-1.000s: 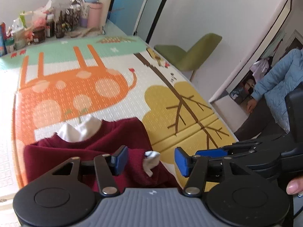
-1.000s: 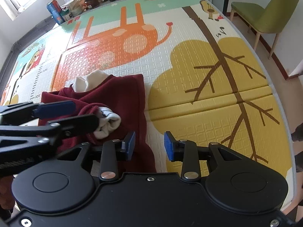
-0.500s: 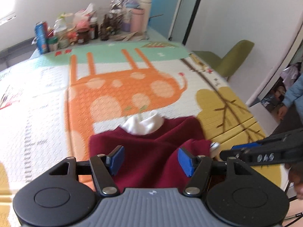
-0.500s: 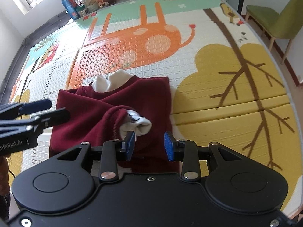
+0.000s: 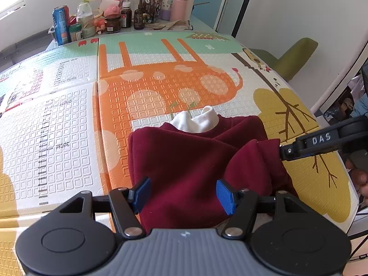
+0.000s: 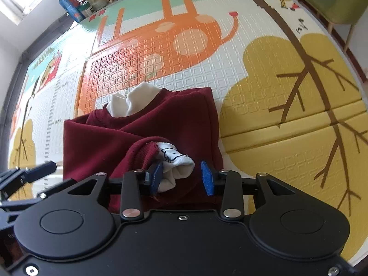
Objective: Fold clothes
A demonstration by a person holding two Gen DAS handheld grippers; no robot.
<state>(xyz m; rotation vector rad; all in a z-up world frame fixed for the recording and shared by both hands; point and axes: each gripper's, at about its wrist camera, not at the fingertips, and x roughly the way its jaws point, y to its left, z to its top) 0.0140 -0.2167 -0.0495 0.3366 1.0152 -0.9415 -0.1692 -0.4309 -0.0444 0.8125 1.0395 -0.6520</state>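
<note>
Since a second ago we have swung our left gripper (image 5: 182, 194) from the sweater's right side to over its middle, and our right gripper (image 6: 181, 177) has come in over the folded sleeve.

We hold the left gripper with its jaws spread wide and nothing between them, its blue pads (image 5: 225, 196) hanging above the near part of the dark red sweater (image 5: 195, 161). We hold the right gripper released too; its pads (image 6: 207, 178) stand either side of the white cuff (image 6: 177, 165) that pokes from the sleeve, and the left pad looks close against the cloth, though we cannot tell if it touches.

We see the sweater lying on the play mat (image 5: 69, 126) near its front edge, partly folded, with a sleeve drawn across the chest and a white collar (image 5: 195, 120) pointing toward the far edge. It covers the low end of the orange animal print (image 5: 165, 85), just beside the yellow tree print (image 6: 287, 80).

We see bottles, jars and a can (image 5: 61, 24) crowding the mat's far edge, and a green chair (image 6: 331, 4) beyond its right edge.
</note>
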